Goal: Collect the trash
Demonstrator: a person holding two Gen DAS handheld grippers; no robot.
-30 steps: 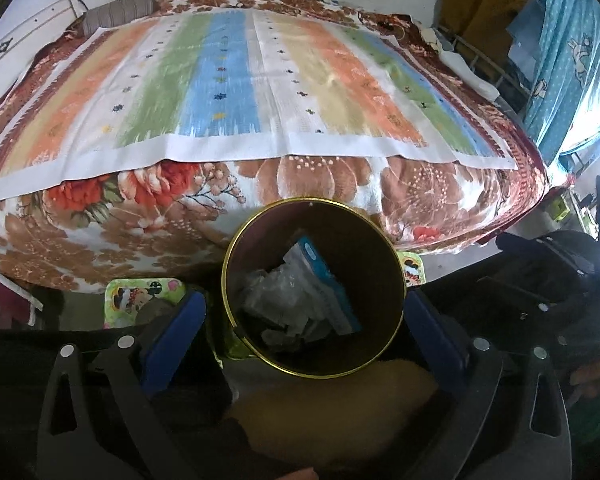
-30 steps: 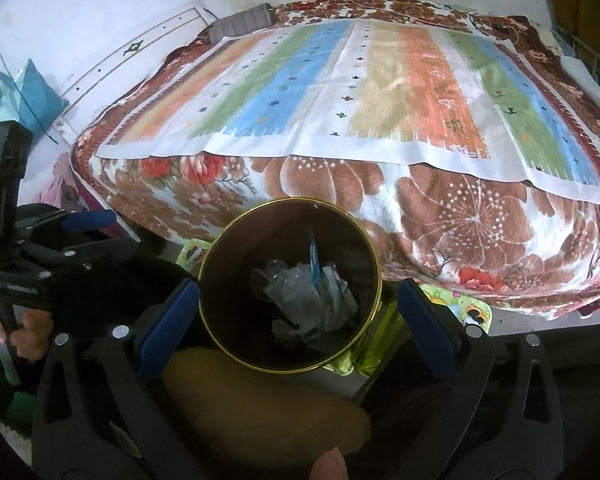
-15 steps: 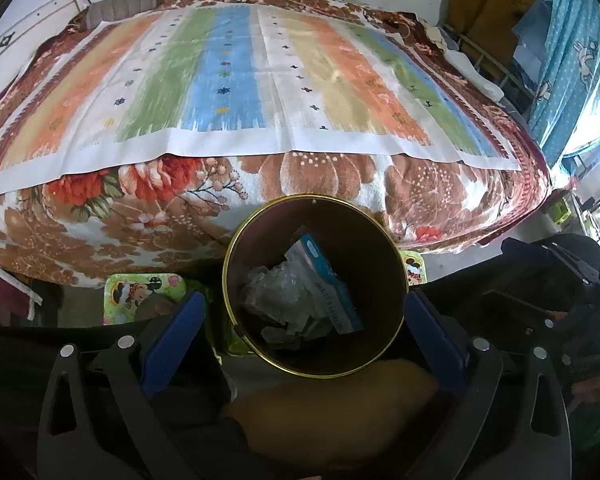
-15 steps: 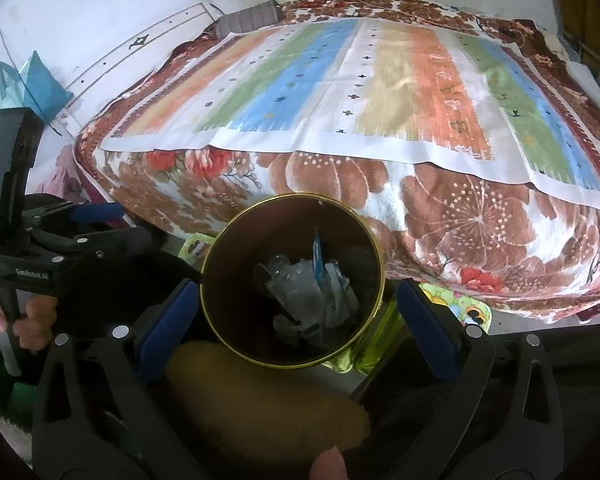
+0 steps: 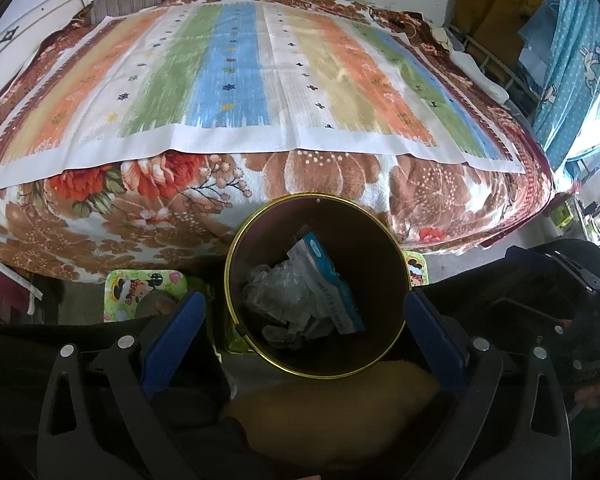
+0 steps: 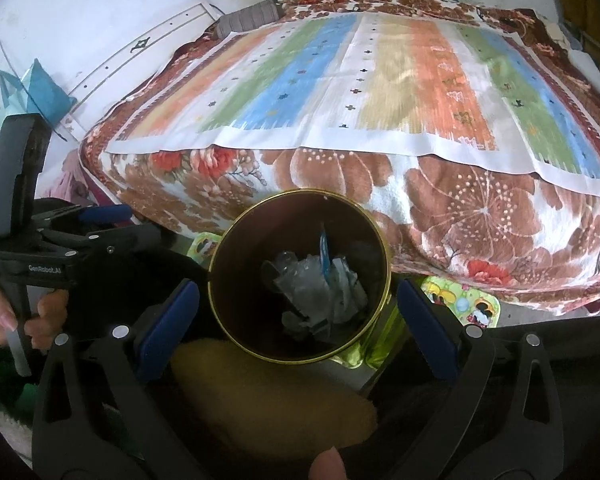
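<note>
At the foot of the bed [image 5: 260, 80], a round bin [image 5: 318, 370] with a gold rim stands on the floor, directly below both cameras. The bin holds the collected trash: crumpled clear plastic [image 5: 284, 292] and a flat blue-and-white packet [image 5: 332, 292] leaning against the inner wall. In the right wrist view the same plastic [image 6: 312, 292] lies at the bottom of the bin [image 6: 236, 312], with the packet [image 6: 325, 250] seen edge-on.

The left gripper [image 5: 300, 324] hangs over the bin with its jaws spread wide. One blue pad [image 5: 172, 336] lies outside the rim on one side and the other pad outside the rim on the opposite side. Nothing is held between them.

The right gripper [image 6: 296, 322] is in the same condition: jaws wide apart, straddling the bin, nothing gripped. Its view also shows the left gripper's black body and the hand [image 6: 4, 316] that holds it, at the left edge.

A striped cloth [image 5: 240, 72] covers the top of the bed, over a brown floral blanket [image 5: 340, 184]. A cartoon-printed mat [image 5: 140, 288] lies on the floor between bed and bin. A yellow-brown soft object [image 5: 332, 412] sits just beside the bin on the near side; what it is cannot be told.
</note>
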